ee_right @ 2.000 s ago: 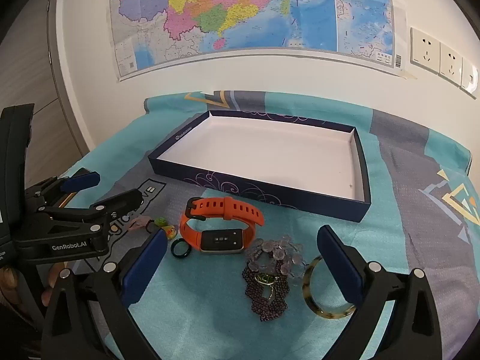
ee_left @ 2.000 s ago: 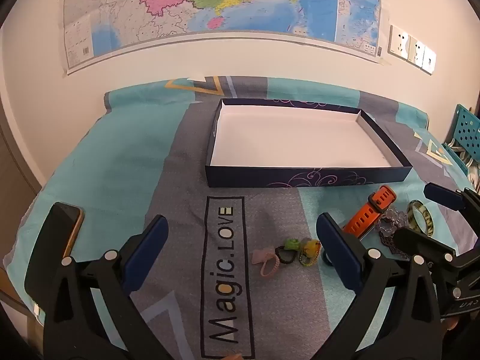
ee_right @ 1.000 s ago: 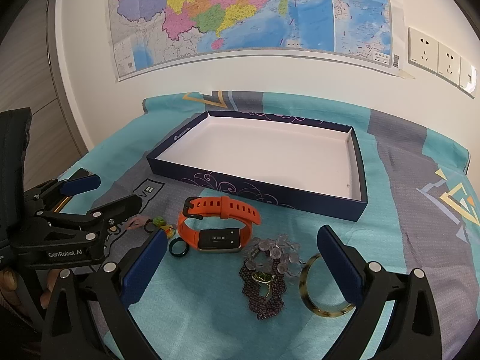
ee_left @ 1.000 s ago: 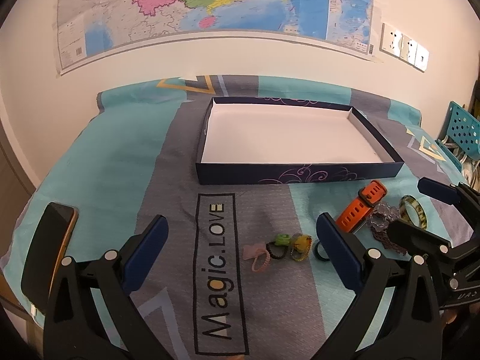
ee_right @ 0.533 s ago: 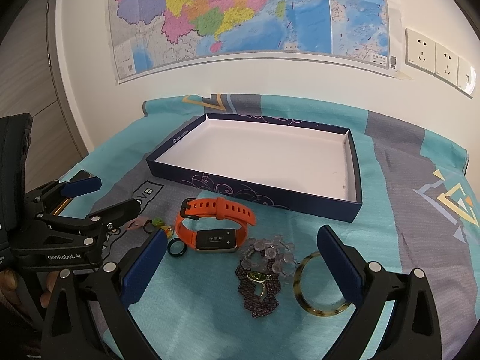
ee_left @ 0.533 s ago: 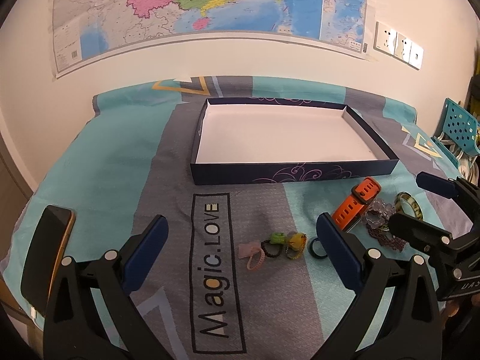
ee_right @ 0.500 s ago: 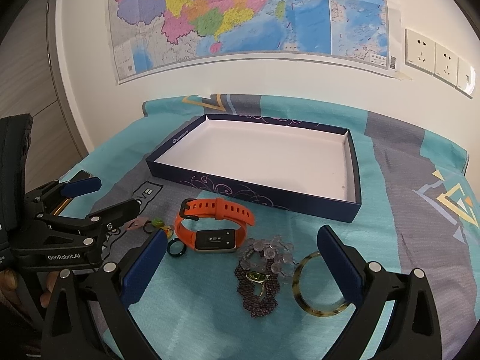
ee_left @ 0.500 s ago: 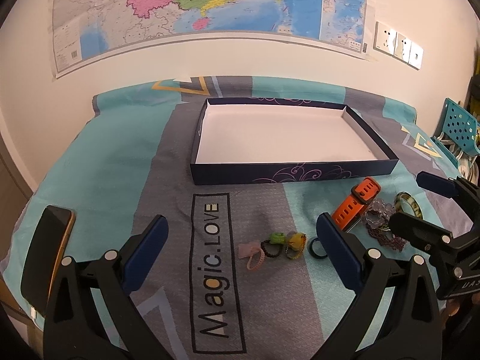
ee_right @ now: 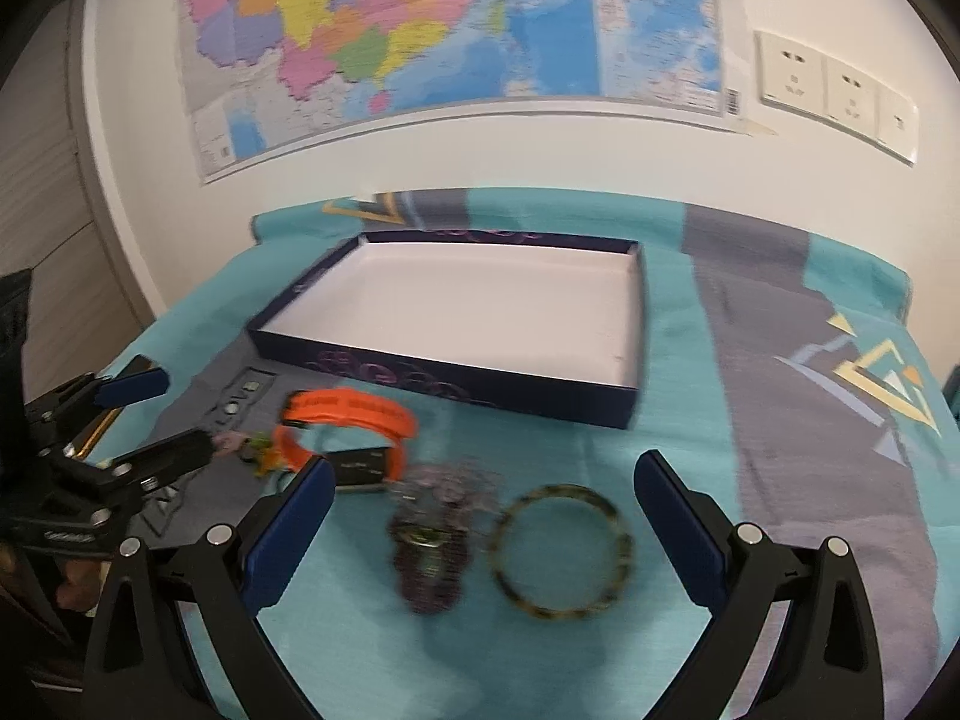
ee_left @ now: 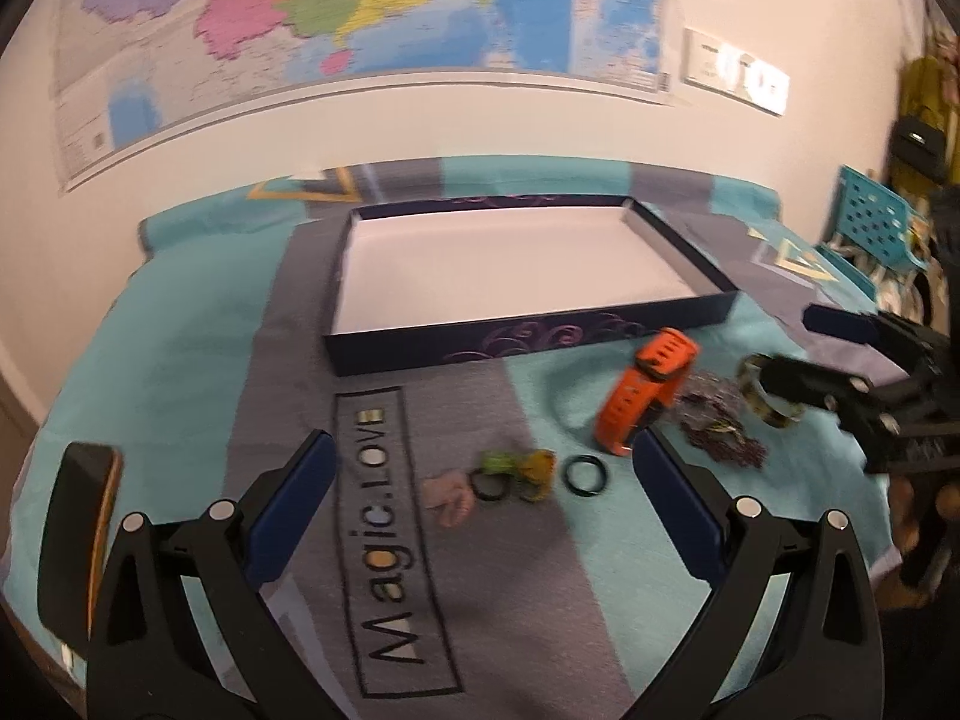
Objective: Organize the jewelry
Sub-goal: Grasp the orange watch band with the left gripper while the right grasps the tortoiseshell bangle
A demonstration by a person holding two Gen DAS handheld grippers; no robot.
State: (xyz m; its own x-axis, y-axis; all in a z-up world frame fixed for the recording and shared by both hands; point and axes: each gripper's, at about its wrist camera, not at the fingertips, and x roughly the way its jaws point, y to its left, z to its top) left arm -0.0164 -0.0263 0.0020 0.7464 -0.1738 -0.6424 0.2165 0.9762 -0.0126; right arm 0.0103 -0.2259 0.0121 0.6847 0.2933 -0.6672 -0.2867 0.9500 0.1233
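Note:
An empty navy box with a white inside (ee_left: 528,341) (ee_right: 474,384) lies on the patterned cloth. In front of it lie an orange watch band (ee_left: 645,396) (ee_right: 348,414), a dark bead necklace (ee_left: 717,426) (ee_right: 432,534), a mottled bangle (ee_left: 771,405) (ee_right: 561,552), a black ring (ee_left: 586,476) and small green, yellow and pink rings (ee_left: 510,471). My left gripper (ee_left: 486,516) is open above the small rings. My right gripper (ee_right: 480,522) is open above the necklace and bangle. Both are empty.
A phone (ee_left: 78,534) lies at the cloth's left edge. A map hangs on the wall (ee_left: 360,30) behind the table, with sockets (ee_right: 840,96) to its right. A teal perforated basket (ee_left: 870,228) stands off the right side.
Both views have shifted and blurred: the left gripper has swung right and closer over the rings, the right gripper has moved forward and right over the necklace and bangle. Nothing was picked up.

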